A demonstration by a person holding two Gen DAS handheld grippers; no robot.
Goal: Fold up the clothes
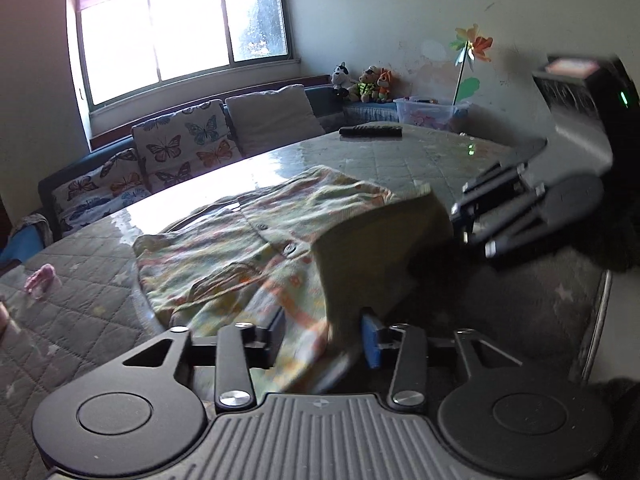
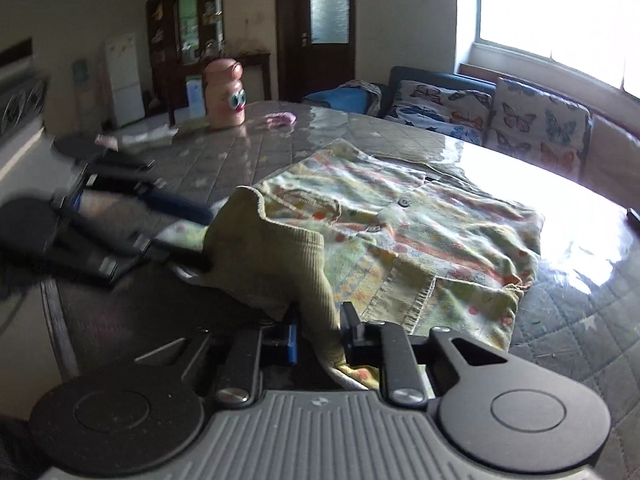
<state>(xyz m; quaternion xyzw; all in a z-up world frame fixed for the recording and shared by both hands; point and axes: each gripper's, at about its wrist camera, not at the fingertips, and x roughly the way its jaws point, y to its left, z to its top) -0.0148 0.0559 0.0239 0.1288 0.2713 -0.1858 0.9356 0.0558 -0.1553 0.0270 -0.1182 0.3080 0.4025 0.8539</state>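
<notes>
A pale green patterned knit cardigan (image 1: pixel 248 248) with dark buttons lies spread on the quilted table (image 1: pixel 80 320); it also shows in the right wrist view (image 2: pixel 420 232). My left gripper (image 1: pixel 324 340) is shut on the cardigan's near hem and lifts its olive ribbed edge (image 1: pixel 376 248). My right gripper (image 2: pixel 320 340) is shut on another part of the same hem, the olive edge (image 2: pixel 272 256) raised in front of it. Each gripper shows in the other's view, the right one (image 1: pixel 472 232) and the left one (image 2: pixel 188 232), both at the lifted hem.
A pink character bottle (image 2: pixel 224 94) and a small pink item (image 2: pixel 280 119) stand on the table's far side. A dark remote (image 1: pixel 370 131) lies on the table. A sofa with butterfly cushions (image 1: pixel 180 148) runs along the table under the window.
</notes>
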